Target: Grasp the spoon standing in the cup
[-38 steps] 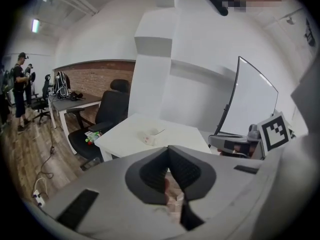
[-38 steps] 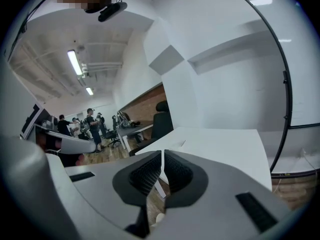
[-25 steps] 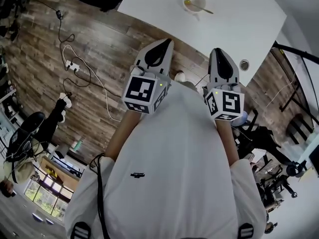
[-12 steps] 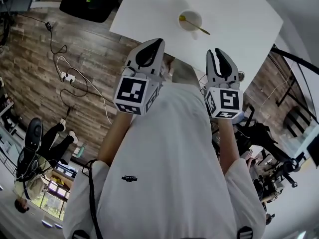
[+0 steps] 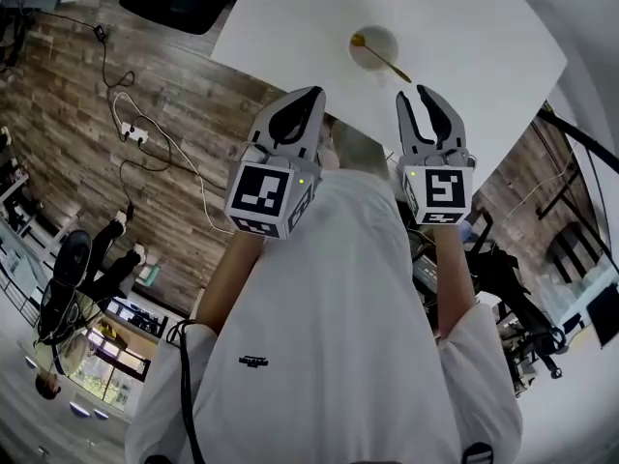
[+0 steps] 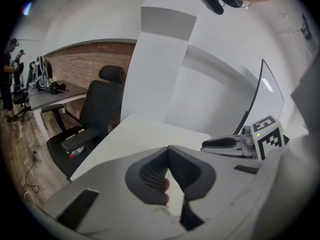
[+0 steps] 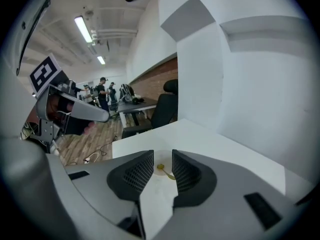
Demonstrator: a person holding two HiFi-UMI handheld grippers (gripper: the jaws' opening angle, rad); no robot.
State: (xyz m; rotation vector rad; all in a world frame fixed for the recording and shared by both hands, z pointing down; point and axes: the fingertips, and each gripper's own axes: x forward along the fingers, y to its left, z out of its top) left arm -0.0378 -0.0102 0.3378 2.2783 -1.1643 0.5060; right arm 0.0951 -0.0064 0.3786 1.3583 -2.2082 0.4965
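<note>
Our right gripper (image 5: 417,99) is held with its jaws spread apart and nothing in them. In the right gripper view the cup (image 7: 161,159) sits straight ahead in the gap between them, well apart from the tips. Our left gripper (image 5: 311,95) has its jaws pressed together at the tips and carries nothing. It hangs beside the right one, short of the near edge of the table (image 5: 464,27). The spoon (image 5: 381,57) leans in the cup (image 5: 375,35), one end down inside. Its thin handle crosses the rim and slants out toward our right gripper's side. We judge the spoon to be light, stiff and smooth, so it could twist or slide between the pads if we pinch it near the tip. The cup looks small and light as well, and a sideways nudge on the handle could tip it or drag it across the table. We would take hold of the bare stretch of handle just outside the rim, on the side nearest the right gripper. The jaws should close squarely across it without touching the cup wall.
</note>
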